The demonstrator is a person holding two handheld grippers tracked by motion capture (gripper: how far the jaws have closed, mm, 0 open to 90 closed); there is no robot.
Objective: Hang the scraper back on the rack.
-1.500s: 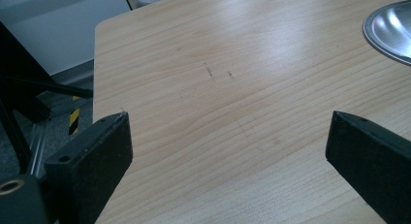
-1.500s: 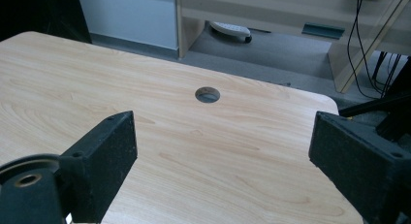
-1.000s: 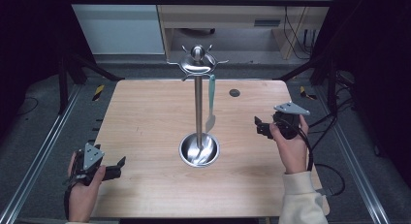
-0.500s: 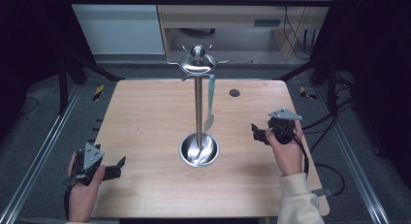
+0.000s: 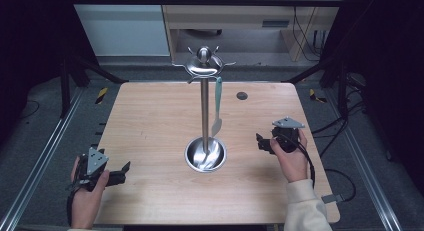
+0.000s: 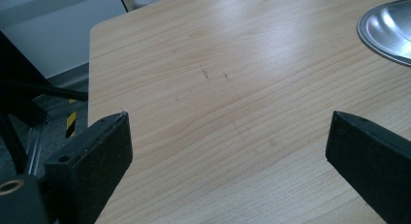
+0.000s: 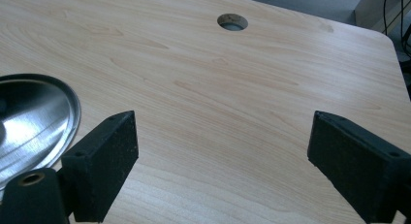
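Left hand-held gripper (image 5: 122, 172) lying released at lower left of the counter (image 5: 150, 121), steel stand (image 5: 204, 111) rising mid-frame with a spatula (image 5: 217, 107) hanging off its top, right hand-held gripper (image 5: 260, 142) hovering released right of the stand's base

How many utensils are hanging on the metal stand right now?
1. A single spatula with a pale green handle hangs from a hook on the right side of the stand, its blade just above the round base. The other hooks look bare.
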